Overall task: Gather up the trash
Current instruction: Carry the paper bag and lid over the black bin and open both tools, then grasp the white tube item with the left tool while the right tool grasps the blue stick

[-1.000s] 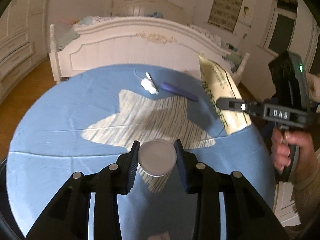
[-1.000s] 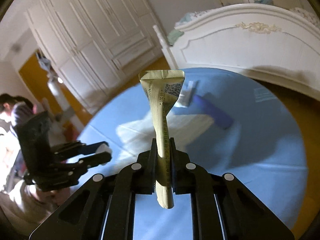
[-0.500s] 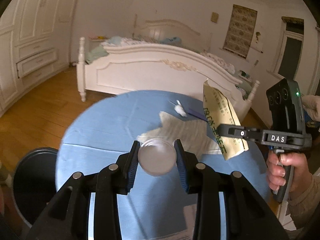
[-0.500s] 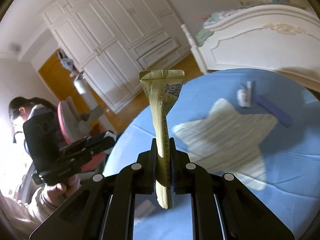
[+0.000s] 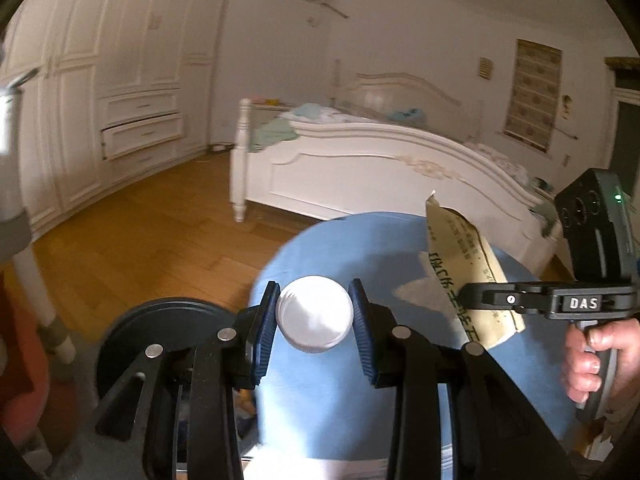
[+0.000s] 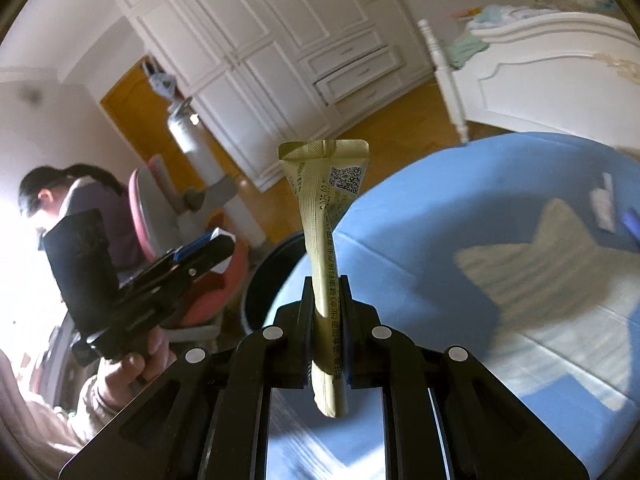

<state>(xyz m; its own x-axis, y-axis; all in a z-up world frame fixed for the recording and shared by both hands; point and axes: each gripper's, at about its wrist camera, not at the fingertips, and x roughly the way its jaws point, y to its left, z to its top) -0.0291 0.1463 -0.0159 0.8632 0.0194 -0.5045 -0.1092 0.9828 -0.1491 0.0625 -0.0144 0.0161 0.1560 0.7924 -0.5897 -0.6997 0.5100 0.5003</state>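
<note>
My left gripper is shut on a white round cap and holds it above the left edge of the round blue table. A black trash bin stands on the floor just left of it and also shows in the right wrist view. My right gripper is shut on a yellow-green sachet, held upright over the table; it also shows in the left wrist view. A white scrap and a purple strip lie at the table's far side.
A star-shaped pale patch marks the tablecloth. A white bed stands behind the table. White wardrobes line the wall over a wooden floor. A pink chair and a seated person are at the left.
Both grippers have swung left and lifted, still holding the cap and the sachet. The trash bin has come into view beside the table's left edge.
</note>
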